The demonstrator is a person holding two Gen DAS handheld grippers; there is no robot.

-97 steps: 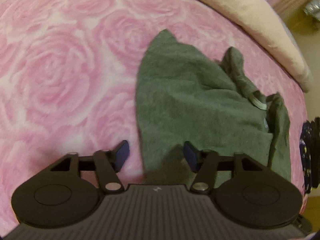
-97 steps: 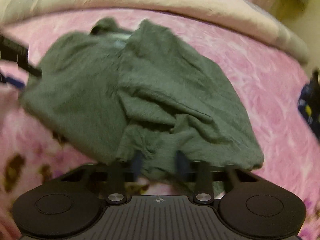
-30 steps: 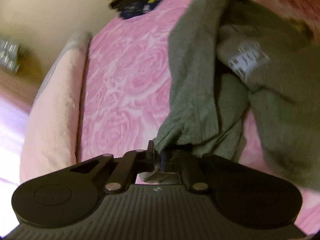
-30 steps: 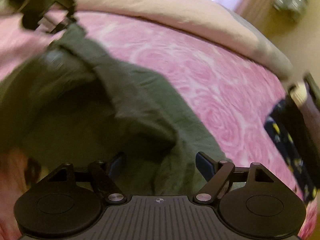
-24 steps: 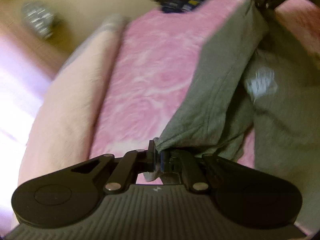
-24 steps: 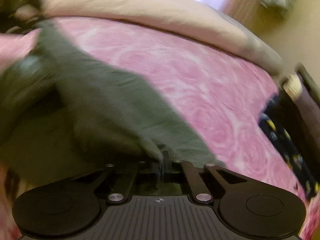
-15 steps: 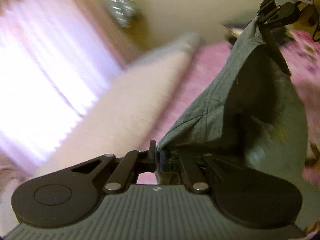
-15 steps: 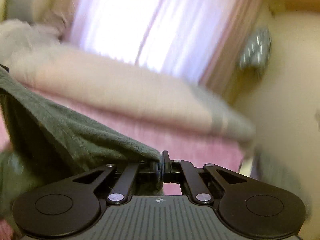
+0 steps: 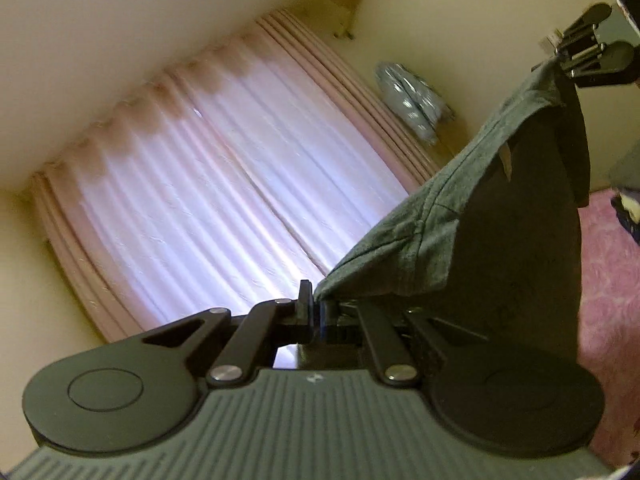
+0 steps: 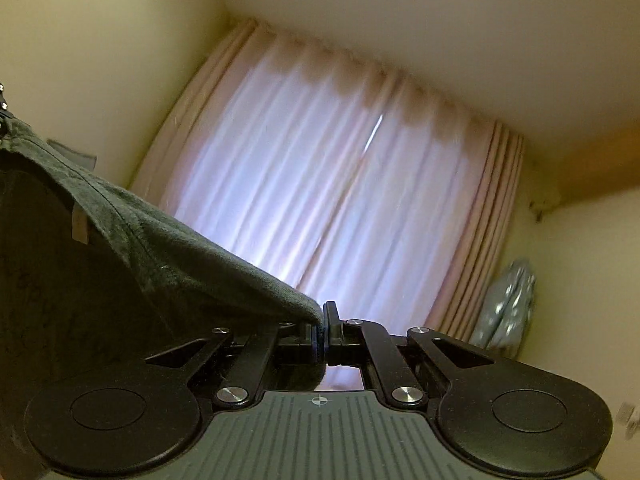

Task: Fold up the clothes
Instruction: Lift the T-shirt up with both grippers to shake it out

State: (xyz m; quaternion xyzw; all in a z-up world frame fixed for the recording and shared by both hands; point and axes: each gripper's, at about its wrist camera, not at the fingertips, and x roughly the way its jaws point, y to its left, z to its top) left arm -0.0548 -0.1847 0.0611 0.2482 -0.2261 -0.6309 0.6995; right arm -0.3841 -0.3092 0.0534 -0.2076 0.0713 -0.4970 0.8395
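Observation:
A grey-green garment (image 9: 432, 216) hangs stretched in the air between both grippers. My left gripper (image 9: 317, 304) is shut on one corner of its top edge. The other corner runs up to my right gripper (image 9: 560, 58) at the top right of the left wrist view. In the right wrist view my right gripper (image 10: 323, 320) is shut on the garment (image 10: 168, 248), whose edge slopes up to the far left. A small pale label (image 10: 80, 226) shows on the inside. The rest of the cloth hangs dark below.
Pink pleated curtains (image 9: 208, 184) over a bright window fill the background, also seen as curtains (image 10: 332, 184) in the right wrist view. A silvery patterned bundle (image 9: 412, 98) hangs by the wall. The pink rose bedspread (image 9: 604, 280) shows at lower right.
My right gripper closed on the garment's edge. Both grippers then rose high off the bed and tilted up to level, lifting the garment so it hangs spread between them.

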